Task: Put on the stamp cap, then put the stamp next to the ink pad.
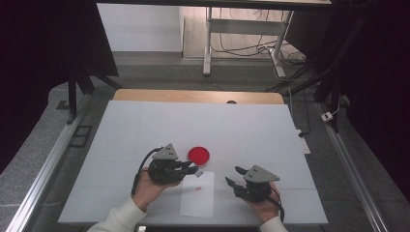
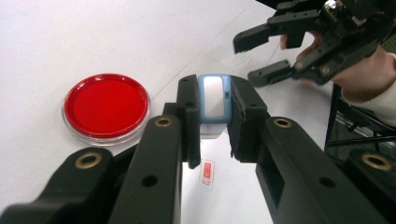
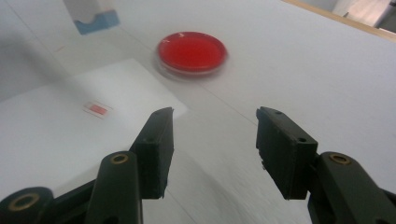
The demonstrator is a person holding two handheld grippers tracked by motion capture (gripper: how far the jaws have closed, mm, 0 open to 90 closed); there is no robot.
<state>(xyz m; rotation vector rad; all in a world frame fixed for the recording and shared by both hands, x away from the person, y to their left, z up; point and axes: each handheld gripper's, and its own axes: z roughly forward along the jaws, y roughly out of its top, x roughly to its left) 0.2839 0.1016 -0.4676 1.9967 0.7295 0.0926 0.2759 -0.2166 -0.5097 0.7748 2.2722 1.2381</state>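
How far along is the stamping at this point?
One red mark is already on the paper sheet. The left gripper grips the blue stamp above it; the right gripper is open, empty. Re-inking at the red pad dish may follow.

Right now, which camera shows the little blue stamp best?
The left gripper view: the blue stamp sits close and sharp, clamped in the left tool. The right gripper view catches one corner; the high view shows it tiny.
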